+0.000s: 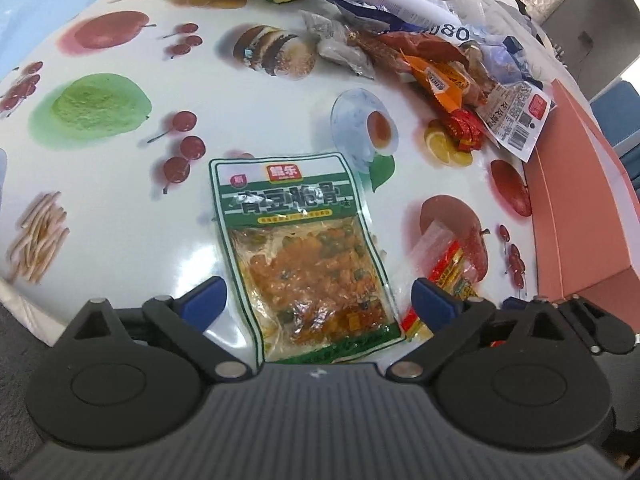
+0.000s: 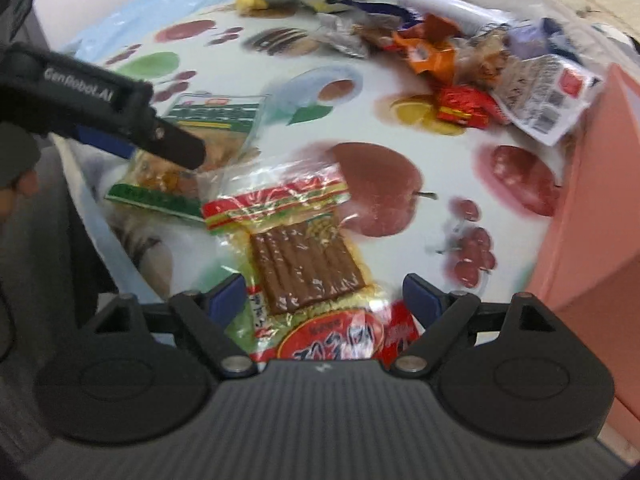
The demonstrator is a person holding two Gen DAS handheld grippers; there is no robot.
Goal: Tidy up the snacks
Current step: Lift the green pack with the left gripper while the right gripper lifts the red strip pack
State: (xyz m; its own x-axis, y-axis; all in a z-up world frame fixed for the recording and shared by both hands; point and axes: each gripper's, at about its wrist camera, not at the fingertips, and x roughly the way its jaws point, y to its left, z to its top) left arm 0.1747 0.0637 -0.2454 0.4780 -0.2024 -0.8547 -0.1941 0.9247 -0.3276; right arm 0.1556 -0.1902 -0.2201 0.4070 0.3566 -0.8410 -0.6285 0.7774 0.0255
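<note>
Green snack packet (image 1: 306, 256) between open left claw (image 1: 318, 300)

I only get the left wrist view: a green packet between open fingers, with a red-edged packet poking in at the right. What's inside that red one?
Observer: The red packet has a clear front, and a brown slab of ridged strips shows through it.
Operator: Is the right hand-held gripper gripping it?
Observer: No. The right hand-held gripper is open, with one finger on each side of the packet, and neither pad presses on it.
Operator: Any label on it?
Observer: Yes, a red oval label with large script sits at the packet's near end, by the gripper body.
</note>
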